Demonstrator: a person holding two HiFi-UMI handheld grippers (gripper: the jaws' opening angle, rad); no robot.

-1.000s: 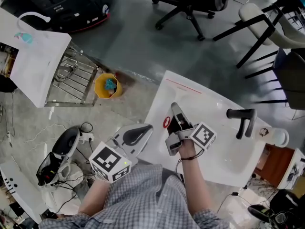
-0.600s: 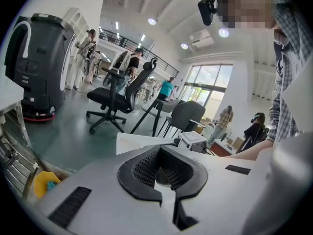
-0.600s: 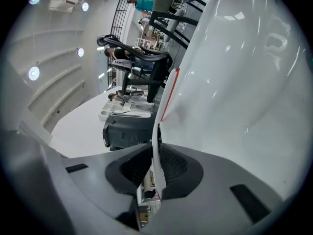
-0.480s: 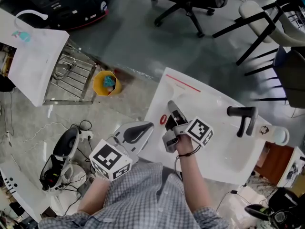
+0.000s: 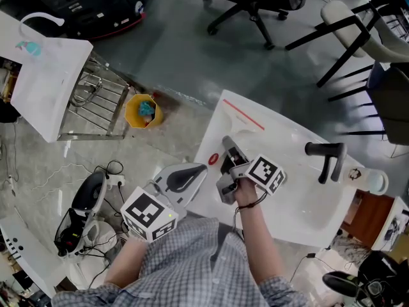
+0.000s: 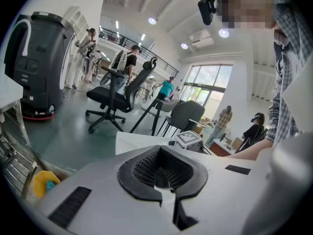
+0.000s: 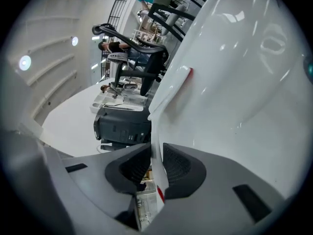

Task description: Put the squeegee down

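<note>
Between the pads of the right hand-held gripper (image 5: 228, 149) sits the squeegee (image 7: 156, 151). It shows edge-on as a thin white strip with a dab of red low down. Both pads lie against its faces, so it's grasped, though those jaws have just been opening a touch. All this is happening right at the left rim of the white basin (image 5: 287, 197), with the gripper coming in from the basin's near side and tilted down. The marker cube (image 5: 265, 173) rides just behind the jaws. Whether the squeegee touches the basin yet, I can't tell.

Moving out, a red line (image 5: 246, 115) runs along the basin's far rim. Over on the basin's right side stands the black faucet (image 5: 323, 158).

Just outside the basin's left rim, the left hand-held gripper (image 6: 163, 179) hangs with its jaws clenched together and nothing between them, its nose close to that rim. At the basin's near edge you see the person's checked shirt (image 5: 192, 267).

Down on the floor, left of the basin and well apart from it, a yellow bin (image 5: 143, 112) sits beside a wire rack (image 5: 96, 101). Beyond the basin's far rim there's a black office chair (image 5: 252, 5).
</note>
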